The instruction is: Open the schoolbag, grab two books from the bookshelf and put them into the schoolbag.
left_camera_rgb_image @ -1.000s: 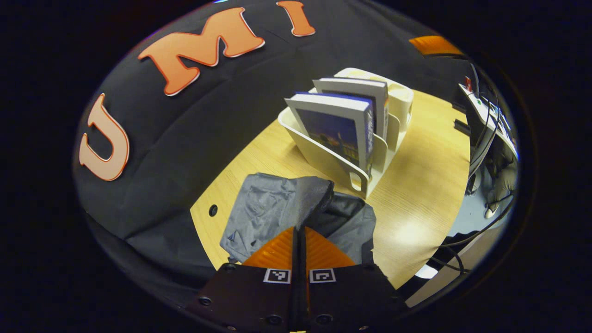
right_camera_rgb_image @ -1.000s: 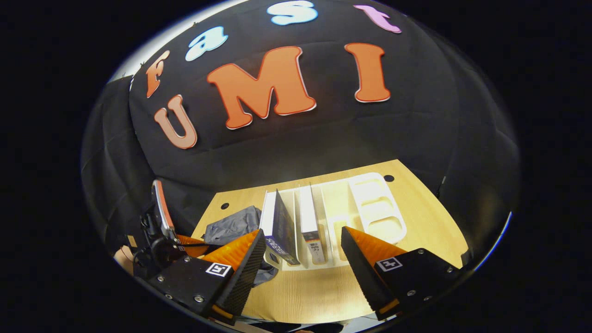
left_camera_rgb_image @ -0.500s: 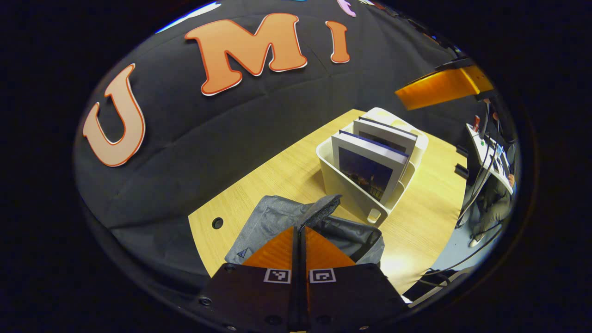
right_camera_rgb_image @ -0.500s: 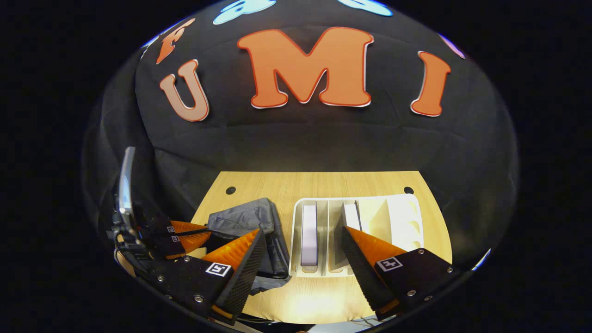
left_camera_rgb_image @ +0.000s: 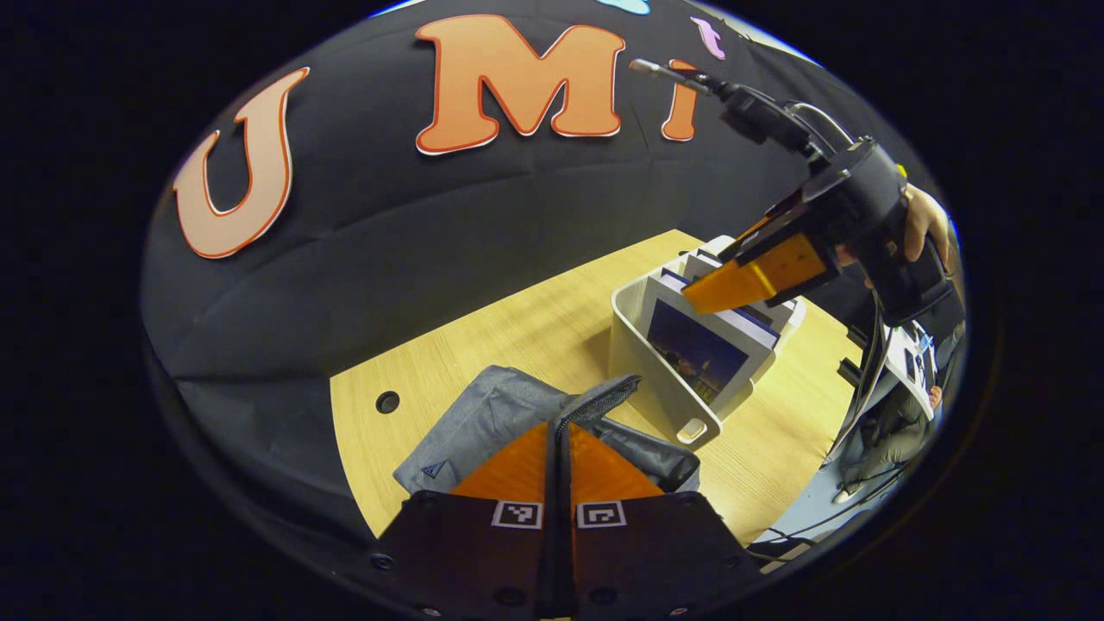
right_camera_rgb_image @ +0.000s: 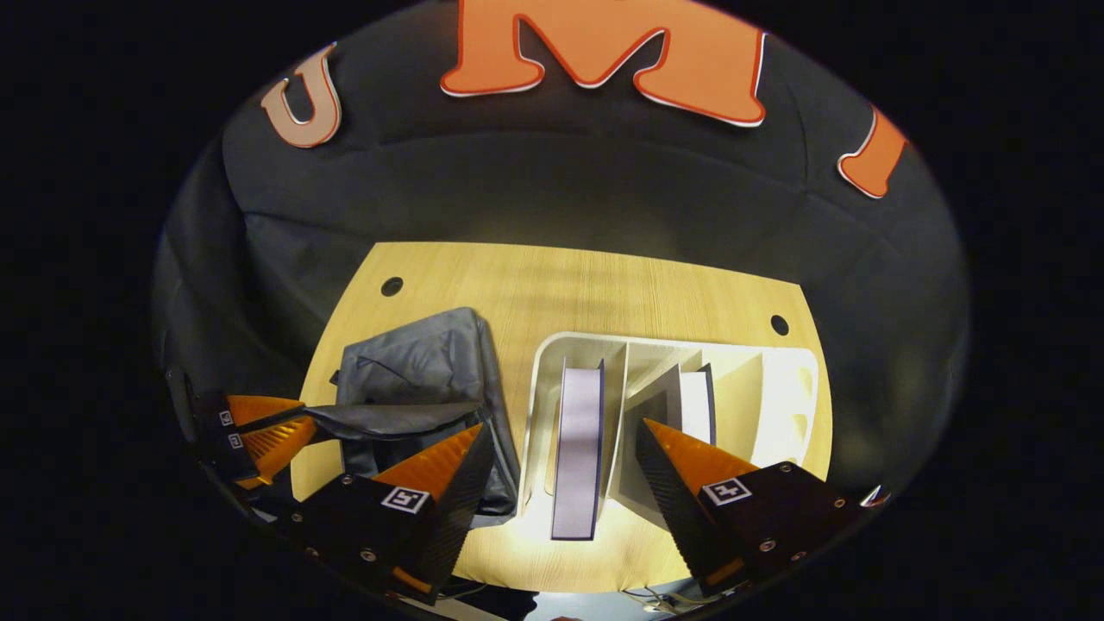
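Note:
The grey schoolbag (left_camera_rgb_image: 483, 418) lies on the wooden table, left of the white bookshelf (left_camera_rgb_image: 642, 358). My left gripper (left_camera_rgb_image: 556, 427) is shut on the bag's flap edge (left_camera_rgb_image: 599, 398) and holds it raised; it appears as left gripper (right_camera_rgb_image: 293, 420) stretching the flap (right_camera_rgb_image: 388, 420). Two books stand in the shelf: a front book (right_camera_rgb_image: 576, 440) and a second book (right_camera_rgb_image: 694, 404). My right gripper (right_camera_rgb_image: 561, 429) hovers open above the shelf, straddling the front book without touching it. It appears as the right gripper (left_camera_rgb_image: 733, 280), held by a hand (left_camera_rgb_image: 923, 220) over the books (left_camera_rgb_image: 699, 349).
The table (right_camera_rgb_image: 586, 289) has two round cable holes (right_camera_rgb_image: 392, 285) near its far edge, close to the black cloth wall. The shelf's right compartments (right_camera_rgb_image: 789, 397) hold no books. Cables and gear (left_camera_rgb_image: 897, 379) hang beyond the table's right edge.
My right gripper has moved forward and down over the bookshelf, now straddling the front book. My left gripper stays shut on the bag's flap, holding it up.

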A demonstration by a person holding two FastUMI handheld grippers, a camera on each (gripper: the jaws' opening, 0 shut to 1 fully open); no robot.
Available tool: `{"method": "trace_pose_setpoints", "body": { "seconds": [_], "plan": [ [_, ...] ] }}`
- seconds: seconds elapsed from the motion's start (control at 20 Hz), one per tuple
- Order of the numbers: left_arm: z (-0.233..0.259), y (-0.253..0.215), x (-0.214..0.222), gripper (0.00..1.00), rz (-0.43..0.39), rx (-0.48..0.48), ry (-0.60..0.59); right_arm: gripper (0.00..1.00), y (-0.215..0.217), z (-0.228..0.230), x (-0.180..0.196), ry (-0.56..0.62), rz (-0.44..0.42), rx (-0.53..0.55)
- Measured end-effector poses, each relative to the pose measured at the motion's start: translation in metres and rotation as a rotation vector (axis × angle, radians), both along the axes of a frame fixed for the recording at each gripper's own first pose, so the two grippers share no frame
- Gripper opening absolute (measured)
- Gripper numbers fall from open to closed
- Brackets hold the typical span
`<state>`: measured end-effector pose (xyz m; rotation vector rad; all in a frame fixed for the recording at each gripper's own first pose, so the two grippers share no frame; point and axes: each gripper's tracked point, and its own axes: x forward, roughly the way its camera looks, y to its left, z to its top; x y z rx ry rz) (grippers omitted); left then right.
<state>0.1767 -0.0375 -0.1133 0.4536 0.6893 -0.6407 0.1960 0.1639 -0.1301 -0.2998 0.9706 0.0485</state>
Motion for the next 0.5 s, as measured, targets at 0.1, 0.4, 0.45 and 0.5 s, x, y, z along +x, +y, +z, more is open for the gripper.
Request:
{"method": "trace_pose_setpoints", "body": {
  "seconds": [0.1, 0.4, 0.45, 0.5],
  "plan": [
    [-0.003, -0.001, 0.002, 0.01, 0.003, 0.001, 0.008, 0.99, -0.006, -0.015, 0.006, 0.042, -0.038, 0.014],
    [-0.009, 0.001, 0.004, 0.01, 0.031, -0.007, 0.029, 0.94, -0.019, -0.051, 0.014, 0.129, -0.115, 0.059],
    [-0.011, 0.001, 0.004, 0.01, 0.036, -0.010, 0.034, 0.91, -0.020, -0.056, 0.014, 0.143, -0.121, 0.065],
    [-0.012, 0.000, 0.003, 0.01, 0.040, -0.012, 0.040, 0.85, -0.021, -0.061, 0.013, 0.154, -0.124, 0.064]
  ]
}}
